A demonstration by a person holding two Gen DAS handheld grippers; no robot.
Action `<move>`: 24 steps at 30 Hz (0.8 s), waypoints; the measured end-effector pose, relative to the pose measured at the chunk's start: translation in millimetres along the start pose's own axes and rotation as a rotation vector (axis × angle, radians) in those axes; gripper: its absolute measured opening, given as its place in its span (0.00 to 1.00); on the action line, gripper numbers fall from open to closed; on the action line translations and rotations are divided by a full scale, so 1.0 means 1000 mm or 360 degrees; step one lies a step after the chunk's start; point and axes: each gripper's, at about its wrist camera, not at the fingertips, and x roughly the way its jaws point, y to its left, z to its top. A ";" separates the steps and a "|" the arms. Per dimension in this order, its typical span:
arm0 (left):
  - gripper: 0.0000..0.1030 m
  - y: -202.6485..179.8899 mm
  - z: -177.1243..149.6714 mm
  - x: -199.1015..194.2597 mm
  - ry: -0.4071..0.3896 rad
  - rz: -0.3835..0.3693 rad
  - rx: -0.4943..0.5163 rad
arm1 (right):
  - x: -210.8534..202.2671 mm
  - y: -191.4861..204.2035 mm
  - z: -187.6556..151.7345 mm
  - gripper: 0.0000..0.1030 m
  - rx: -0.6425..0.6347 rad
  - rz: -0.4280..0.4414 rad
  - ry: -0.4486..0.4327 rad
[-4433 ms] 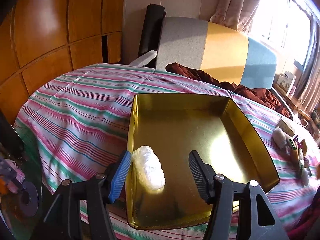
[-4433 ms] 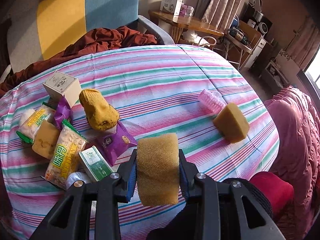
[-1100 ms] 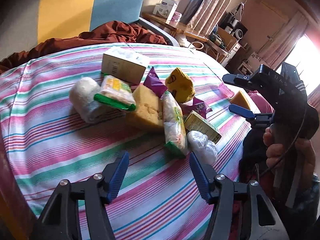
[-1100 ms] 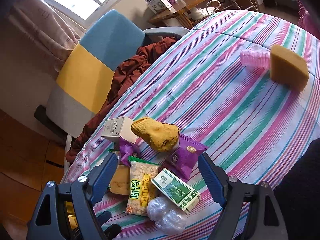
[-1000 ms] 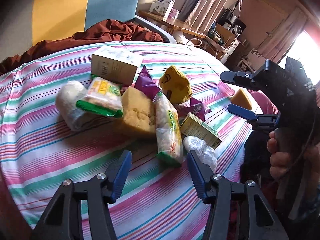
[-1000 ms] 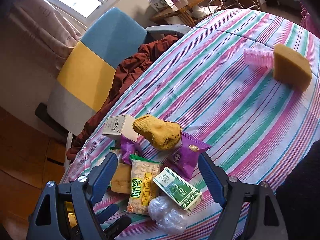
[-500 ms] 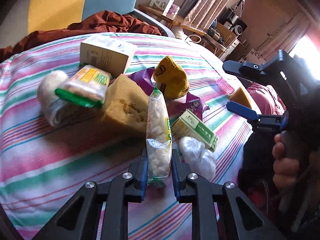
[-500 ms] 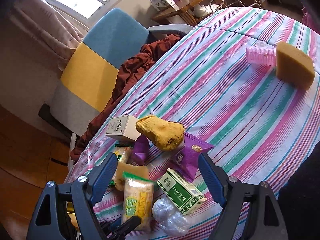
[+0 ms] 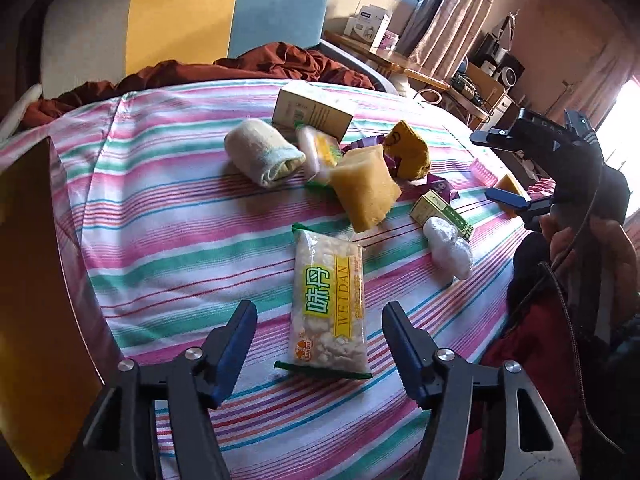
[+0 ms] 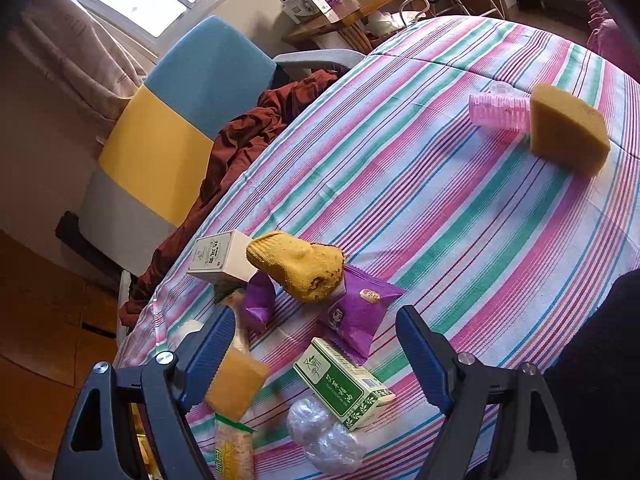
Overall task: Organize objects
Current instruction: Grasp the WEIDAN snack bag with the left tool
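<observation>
- The table [image 9: 168, 216] is wide and rounded, under a soft cotton cloth striped pink, green and white.
- A chair [image 10: 160, 128] behind it has a padded back in grey, yellow and blue blocks, with crumpled rust-red cloth [image 10: 248, 128] heaped on the seat.
- A flat gold metal tray [image 9: 28, 280] shows only in the left wrist view, at the left edge of the table.
- The left claw [image 9: 316, 348], black with ribbed blue pads, is opening; a snack packet [image 9: 330, 300] lies flat on the cloth between its pads, and neither pad touches it. The packet is a glossy clear pillow bag with a yellow label and green ends.
- The right claw [image 10: 312, 340] stands wide and grips nothing, above the pile of things.
- A porous yellow sponge block [image 9: 366, 188] sits tilted just beyond the packet.
- A rolled pale towel [image 9: 262, 152] with a nubby weave lies left of the sponge, plain in the left view only.
- A wedge-shaped sponge [image 10: 566, 128] touches a ribbed pink plastic roller [image 10: 498, 114], well apart from the pile; the right view shows them best.
- A knitted mustard sock [image 10: 298, 266] rests on shiny purple foil packets [image 10: 360, 316].
- A green-and-white carton [image 10: 344, 384] lies beside a crinkled clear plastic ball [image 10: 324, 440].
- A white cardboard box [image 10: 220, 262] stands behind the sock.
</observation>
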 end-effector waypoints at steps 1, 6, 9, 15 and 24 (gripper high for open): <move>0.65 -0.004 0.002 0.001 -0.0010 0.0028 0.0045 | 0.001 0.001 0.000 0.82 -0.0005 -0.0010 0.0003; 0.65 -0.024 0.015 0.027 0.0051 0.0101 0.0192 | 0.002 -0.001 0.001 0.82 -0.0005 -0.0038 0.0015; 0.67 -0.032 0.019 0.046 0.0102 0.0123 0.0247 | 0.004 0.000 0.001 0.82 -0.0011 -0.0058 0.0031; 0.44 -0.023 0.004 0.064 0.0036 0.0141 0.0299 | 0.013 0.007 0.000 0.82 -0.0077 -0.0059 0.0101; 0.43 -0.017 -0.017 0.049 -0.0039 0.0114 0.0303 | 0.016 0.039 -0.034 0.72 -0.0394 -0.0126 0.0385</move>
